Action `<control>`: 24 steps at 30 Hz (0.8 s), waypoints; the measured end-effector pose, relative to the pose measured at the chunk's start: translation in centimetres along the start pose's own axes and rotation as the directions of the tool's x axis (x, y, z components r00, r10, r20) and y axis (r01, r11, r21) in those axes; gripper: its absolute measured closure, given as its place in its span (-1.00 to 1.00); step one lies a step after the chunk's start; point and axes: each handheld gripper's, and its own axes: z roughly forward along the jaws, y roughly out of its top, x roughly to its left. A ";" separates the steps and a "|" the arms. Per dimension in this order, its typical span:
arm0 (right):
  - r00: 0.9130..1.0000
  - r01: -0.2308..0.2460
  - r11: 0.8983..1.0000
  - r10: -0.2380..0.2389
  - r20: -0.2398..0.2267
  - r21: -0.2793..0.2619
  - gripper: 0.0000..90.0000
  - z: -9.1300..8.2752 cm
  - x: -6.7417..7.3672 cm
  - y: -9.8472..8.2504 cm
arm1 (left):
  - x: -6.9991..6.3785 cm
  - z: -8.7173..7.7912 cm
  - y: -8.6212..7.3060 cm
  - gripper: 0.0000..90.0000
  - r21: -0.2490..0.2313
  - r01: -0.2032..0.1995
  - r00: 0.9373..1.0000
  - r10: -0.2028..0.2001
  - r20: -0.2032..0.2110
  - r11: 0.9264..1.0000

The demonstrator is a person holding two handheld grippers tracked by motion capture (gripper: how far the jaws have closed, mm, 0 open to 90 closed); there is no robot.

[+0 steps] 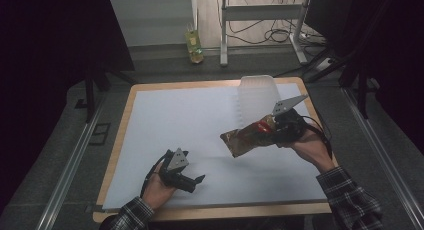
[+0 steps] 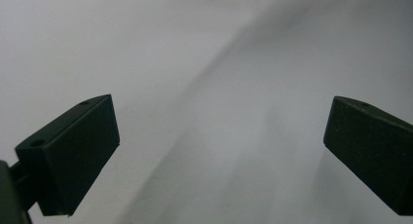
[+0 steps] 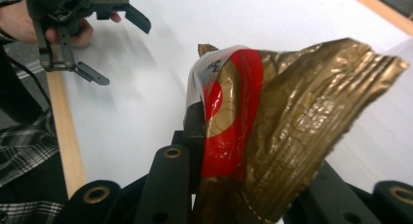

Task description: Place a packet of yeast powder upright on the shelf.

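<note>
A gold-and-red foil bag (image 1: 246, 139) is clamped in the right gripper (image 1: 276, 129) and held up off the white mat (image 1: 200, 120) — its crinkled end juts toward the mat's middle. A clear tub (image 1: 257, 101) is seen just behind the bag. Nearer the mat's front edge, the left gripper (image 1: 192, 166) is held low, jaws spread wide — nothing between them.
</note>
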 end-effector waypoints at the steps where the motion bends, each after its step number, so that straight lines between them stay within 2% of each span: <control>1: 1.000 0.008 1.000 -0.008 0.006 0.003 0.61 -0.2 -0.1 0.2 | 0.0 0.0 0.0 -1.00 0.000 -0.004 1.000 0.004 -0.005 1.000; 6: 0.998 0.057 0.998 -0.057 0.027 0.014 0.61 -0.8 -0.4 0.9 | 0.1 -0.1 0.0 -1.00 -0.013 -0.005 1.000 0.005 -0.018 1.000; 15: 0.993 0.099 0.995 -0.100 0.058 0.025 0.62 -1.7 -1.2 1.9 | 0.2 -0.3 -0.1 -1.00 -0.028 -0.001 0.999 0.000 -0.033 1.000; 17: 0.989 0.129 0.991 -0.131 0.074 0.038 0.62 -2.1 -1.5 2.4 | 0.3 -0.3 0.0 -1.00 -0.029 -0.002 0.999 0.001 -0.033 1.000; 24: 0.976 0.176 0.982 -0.184 0.116 0.072 0.62 -2.9 -2.4 3.6 | 0.2 -0.3 -0.1 -1.00 -0.026 0.002 1.000 -0.002 -0.024 1.000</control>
